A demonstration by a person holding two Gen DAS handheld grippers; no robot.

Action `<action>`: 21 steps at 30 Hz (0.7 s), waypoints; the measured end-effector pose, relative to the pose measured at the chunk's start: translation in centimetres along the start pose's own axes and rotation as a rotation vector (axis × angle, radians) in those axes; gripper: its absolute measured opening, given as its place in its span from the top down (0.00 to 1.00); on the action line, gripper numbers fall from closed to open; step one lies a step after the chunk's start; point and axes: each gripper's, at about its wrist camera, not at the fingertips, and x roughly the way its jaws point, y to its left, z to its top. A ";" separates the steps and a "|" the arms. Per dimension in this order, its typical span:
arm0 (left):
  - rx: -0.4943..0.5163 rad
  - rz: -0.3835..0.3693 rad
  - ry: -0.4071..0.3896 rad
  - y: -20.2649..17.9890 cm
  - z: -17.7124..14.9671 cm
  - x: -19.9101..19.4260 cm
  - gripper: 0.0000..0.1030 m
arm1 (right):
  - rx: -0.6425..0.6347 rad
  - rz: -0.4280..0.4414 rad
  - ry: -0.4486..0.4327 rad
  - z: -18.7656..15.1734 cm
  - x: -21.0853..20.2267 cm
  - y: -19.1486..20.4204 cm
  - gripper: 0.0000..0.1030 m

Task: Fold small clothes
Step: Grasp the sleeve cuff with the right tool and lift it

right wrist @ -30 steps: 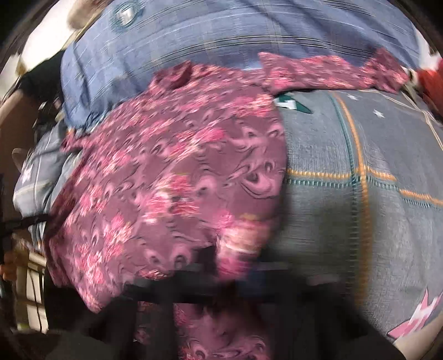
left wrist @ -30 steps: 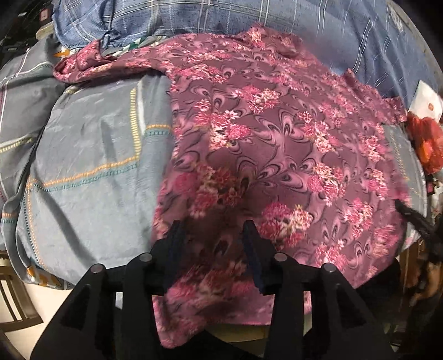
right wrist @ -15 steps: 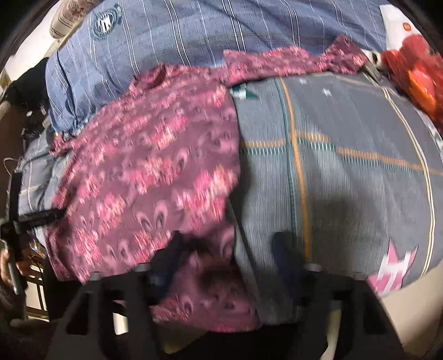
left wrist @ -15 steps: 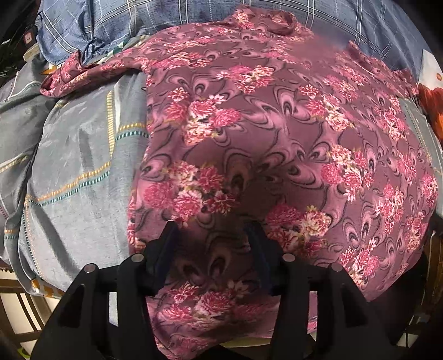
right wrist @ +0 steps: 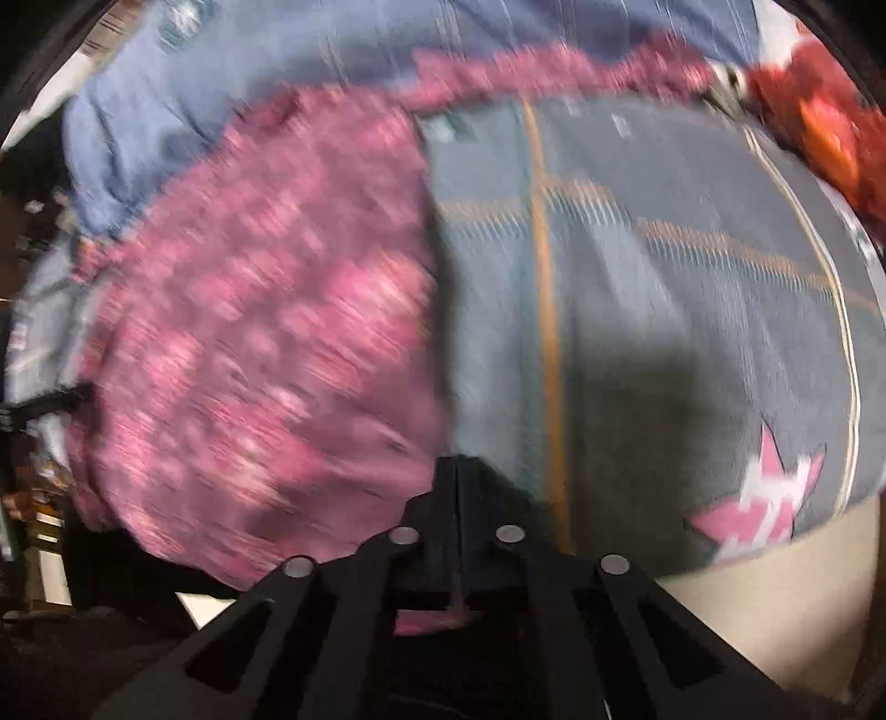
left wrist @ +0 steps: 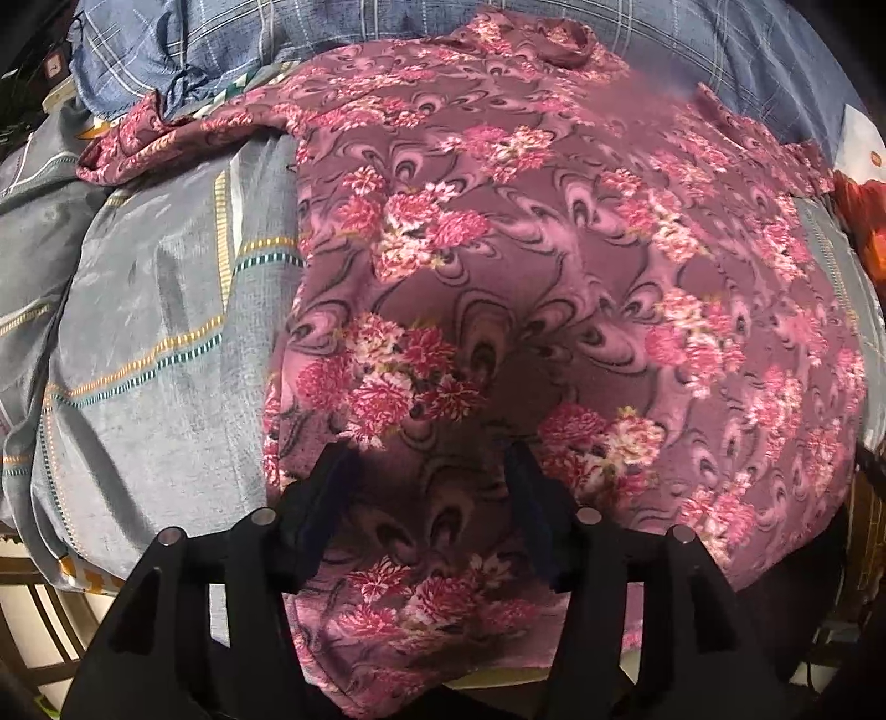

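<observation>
Left hand-held gripper (left wrist: 426, 459) spread over floral garment (left wrist: 554, 266), right hand-held gripper (right wrist: 457, 471) pinching its hem

Grey striped bedsheet (left wrist: 144, 310) with pink star patch (right wrist: 767, 509); blue plaid blanket (left wrist: 720, 50) behind; red-orange item (right wrist: 819, 127) at right edge.

Dim light, dark fisheye corners; the left view is fairly sharp, the right heavily motion-blurred with a broad shadow.
</observation>
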 end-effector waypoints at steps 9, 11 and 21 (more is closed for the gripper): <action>-0.031 -0.027 -0.165 -2.3 5.2 -1.8 0.31 | -0.018 0.187 -0.278 7.8 -3.8 2.7 0.70; -0.023 -0.011 -0.137 -3.0 6.0 0.2 0.31 | -0.053 0.163 -0.223 8.6 -0.8 3.6 0.72; -0.044 -0.022 -0.176 -3.4 6.3 2.9 0.18 | 0.390 0.207 -0.422 18.3 -3.5 -12.1 0.43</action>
